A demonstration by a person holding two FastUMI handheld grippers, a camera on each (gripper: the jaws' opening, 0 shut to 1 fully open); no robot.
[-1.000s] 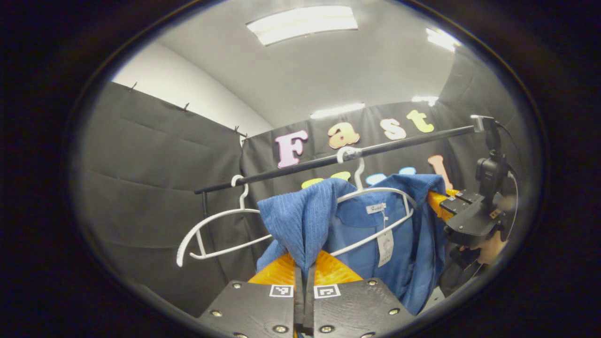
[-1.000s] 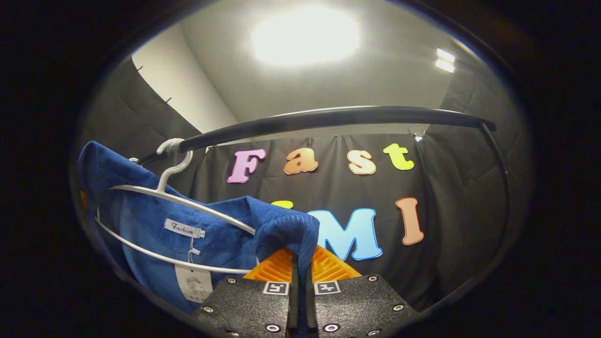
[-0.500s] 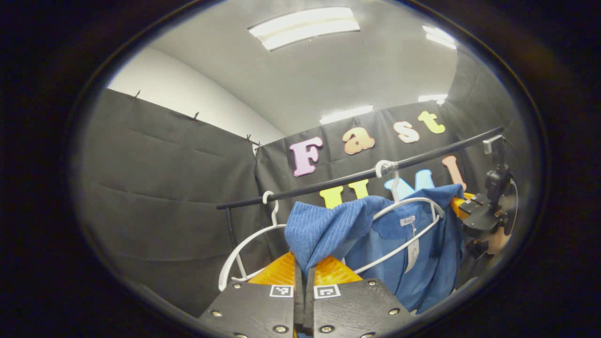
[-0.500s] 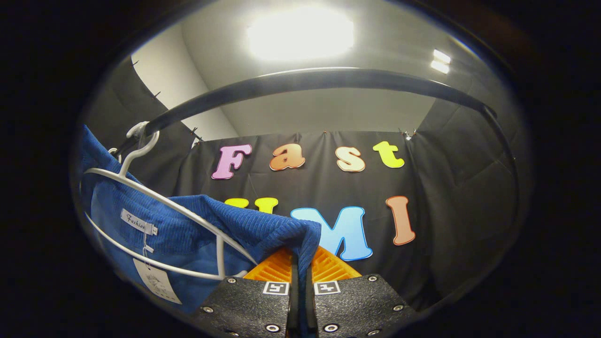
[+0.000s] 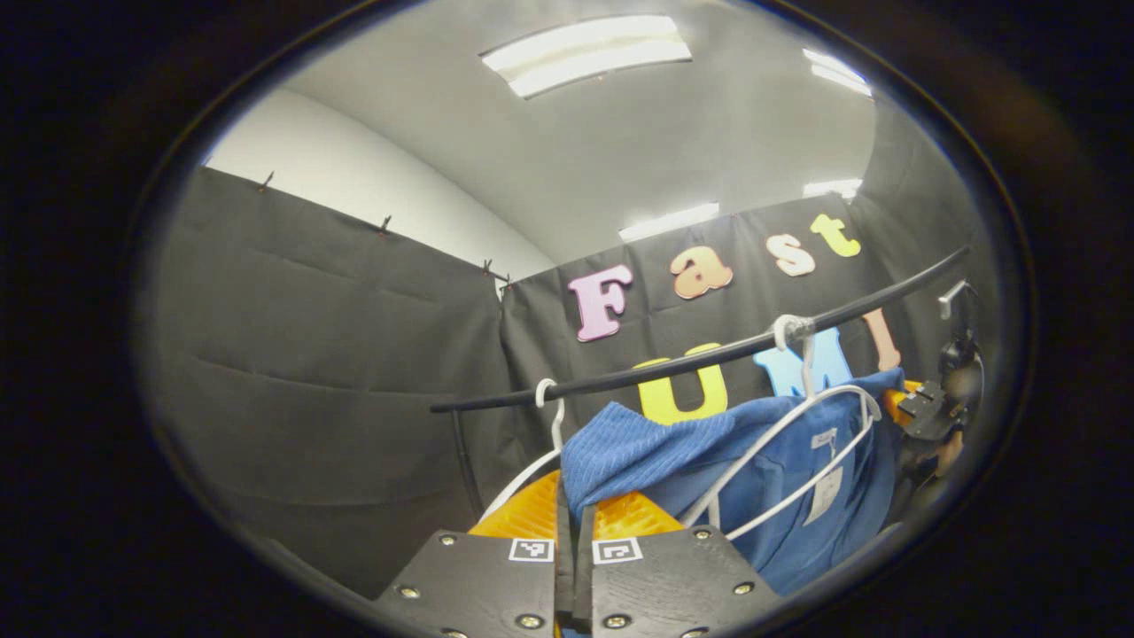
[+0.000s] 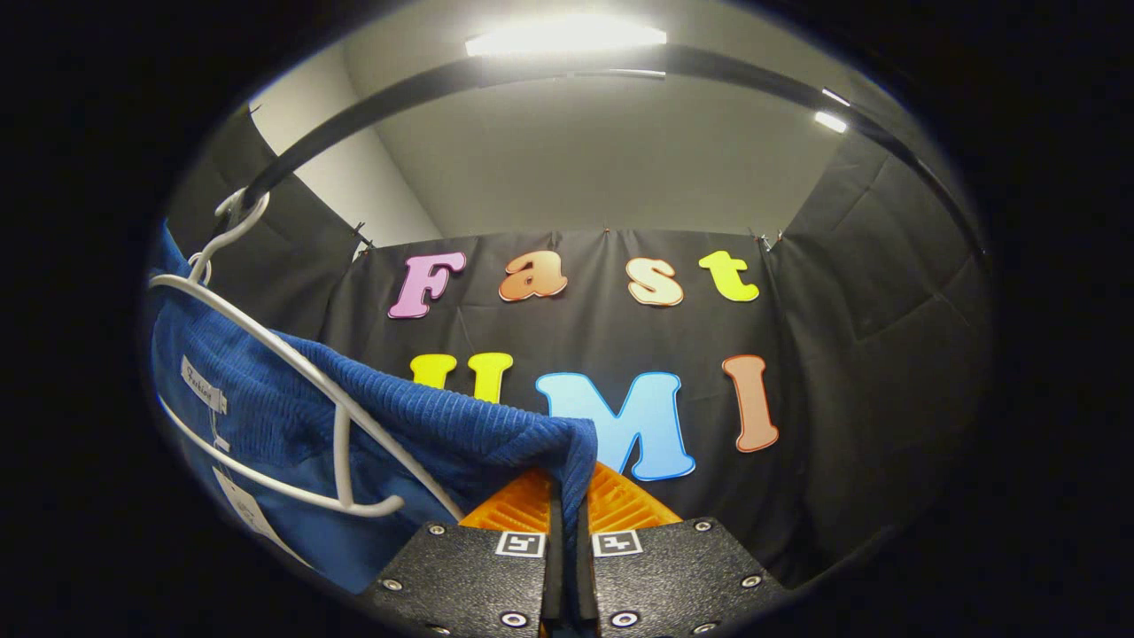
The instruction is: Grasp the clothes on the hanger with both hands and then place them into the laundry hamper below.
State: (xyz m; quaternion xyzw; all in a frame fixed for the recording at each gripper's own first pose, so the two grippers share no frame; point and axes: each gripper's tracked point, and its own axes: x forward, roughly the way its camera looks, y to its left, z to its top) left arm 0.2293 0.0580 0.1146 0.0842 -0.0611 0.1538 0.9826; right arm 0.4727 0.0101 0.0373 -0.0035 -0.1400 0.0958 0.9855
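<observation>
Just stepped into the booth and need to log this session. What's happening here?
A person is taking a blue garment off a white hanger on a black rail. The left hand-held gripper and the right hand-held gripper each pinch a fold of it. It is still partly draped on the hanger.

Light comes from above the jaws in both views. In the left gripper view, a long white ceiling light panel (image 5: 586,53) shines evenly, its two strips still distinct, and a smaller ceiling light (image 5: 835,71) sits up to the right. In the right gripper view, the ceiling lamp (image 6: 567,37) blows out to a white glare, partly crossed by the curved black clothes rail (image 6: 496,75). Fisheye distortion bends that rail and darkens the edges. The ribbed blue garment (image 6: 461,425) just above the jaws stays sharp.
</observation>
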